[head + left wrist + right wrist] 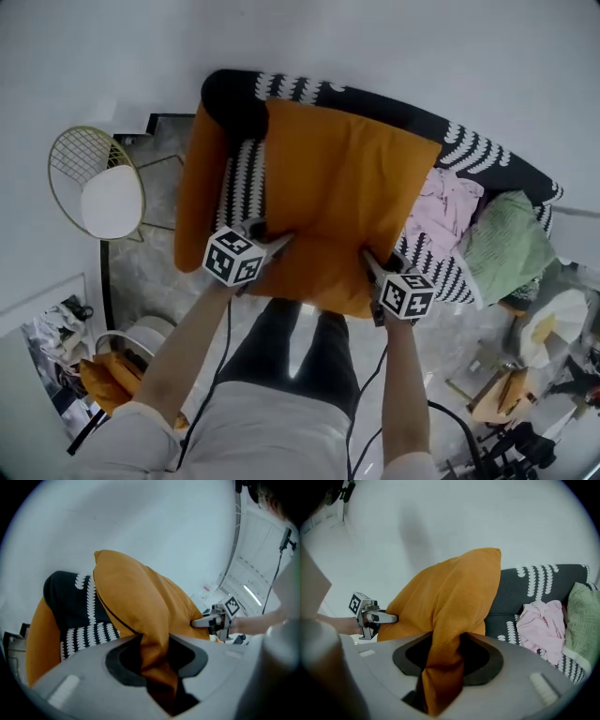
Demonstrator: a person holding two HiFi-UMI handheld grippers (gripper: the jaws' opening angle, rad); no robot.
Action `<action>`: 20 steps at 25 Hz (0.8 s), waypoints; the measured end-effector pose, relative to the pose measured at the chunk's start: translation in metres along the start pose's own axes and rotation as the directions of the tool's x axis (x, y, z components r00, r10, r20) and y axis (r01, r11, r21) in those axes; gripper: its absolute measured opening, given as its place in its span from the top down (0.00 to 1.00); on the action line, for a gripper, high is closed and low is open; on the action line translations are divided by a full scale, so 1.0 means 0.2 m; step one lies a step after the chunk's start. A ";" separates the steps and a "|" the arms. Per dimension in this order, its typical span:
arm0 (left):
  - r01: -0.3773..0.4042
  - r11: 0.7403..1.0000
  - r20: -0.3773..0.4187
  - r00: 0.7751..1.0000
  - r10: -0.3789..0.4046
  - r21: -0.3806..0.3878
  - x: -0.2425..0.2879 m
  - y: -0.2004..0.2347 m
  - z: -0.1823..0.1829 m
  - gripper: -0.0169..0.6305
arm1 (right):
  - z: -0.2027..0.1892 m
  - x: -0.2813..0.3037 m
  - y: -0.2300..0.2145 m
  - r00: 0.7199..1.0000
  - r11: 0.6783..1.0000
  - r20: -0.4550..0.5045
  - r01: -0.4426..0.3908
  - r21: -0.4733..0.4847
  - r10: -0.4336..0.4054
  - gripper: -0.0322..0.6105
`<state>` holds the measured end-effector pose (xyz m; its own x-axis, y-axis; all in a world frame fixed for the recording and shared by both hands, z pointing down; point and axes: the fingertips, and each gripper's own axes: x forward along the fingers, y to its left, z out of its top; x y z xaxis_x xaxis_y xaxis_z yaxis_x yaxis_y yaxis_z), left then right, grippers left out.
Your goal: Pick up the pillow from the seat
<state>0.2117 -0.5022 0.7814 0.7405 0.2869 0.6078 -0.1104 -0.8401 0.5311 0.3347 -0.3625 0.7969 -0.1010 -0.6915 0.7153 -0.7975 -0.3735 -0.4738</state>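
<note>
The orange pillow (342, 187) is lifted in front of the black sofa (469, 145) with its white pattern. My left gripper (270, 242) is shut on the pillow's near left corner and my right gripper (373, 267) on its near right corner. In the left gripper view a fold of the pillow (136, 602) is pinched between the jaws of the left gripper (157, 656), and the right gripper (206, 621) shows beyond it. In the right gripper view the pillow (450, 597) hangs bunched in the right gripper (445, 656), with the left gripper (384, 618) at its far side.
A second orange cushion (195, 192) leans on the sofa's left arm. Pink cloth (452, 211) and a green pillow (508, 246) lie on the seat's right part. A gold wire chair (94, 183) stands to the left. Clutter covers the floor at the lower right (525, 375).
</note>
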 end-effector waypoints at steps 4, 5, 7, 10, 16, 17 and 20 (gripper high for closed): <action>0.005 1.000 0.017 1.000 -0.006 0.031 -0.16 -0.20 0.12 0.78 | 0.08 -0.25 0.13 0.998 1.000 0.050 0.026 -0.012 -0.025 0.67; 0.007 0.999 0.020 1.000 -0.008 0.039 -0.20 -0.25 0.14 0.78 | 0.10 -0.31 0.16 0.998 0.999 0.061 0.030 -0.016 -0.029 0.67; 0.009 0.998 0.027 1.000 -0.010 0.055 -0.28 -0.36 0.18 0.78 | 0.12 -0.44 0.22 0.996 0.999 0.082 0.036 -0.025 -0.034 0.67; 0.012 0.997 0.041 0.999 -0.015 0.080 -0.39 -0.52 0.23 0.78 | 0.13 -0.63 0.31 0.993 0.998 0.107 0.043 -0.043 -0.039 0.66; 0.018 0.989 0.072 0.997 -0.029 0.148 -0.50 -0.83 0.27 0.78 | 0.10 -0.96 0.37 0.985 0.995 0.165 0.067 -0.073 -0.054 0.66; 0.018 0.988 0.081 0.996 -0.031 0.156 -0.52 -0.89 0.27 0.78 | 0.09 -1.01 0.38 0.983 0.994 0.177 0.069 -0.080 -0.054 0.66; 0.017 0.985 0.110 0.993 -0.036 0.171 -0.63 -1.05 0.22 0.78 | 0.03 -1.18 0.47 0.977 0.991 0.208 0.077 -0.108 -0.053 0.66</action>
<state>0.1710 -0.3825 0.5684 0.8122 0.2646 0.5199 0.0170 -0.9016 0.4323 0.2880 -0.2386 0.5811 0.0672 -0.7839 0.6172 -0.8627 -0.3564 -0.3588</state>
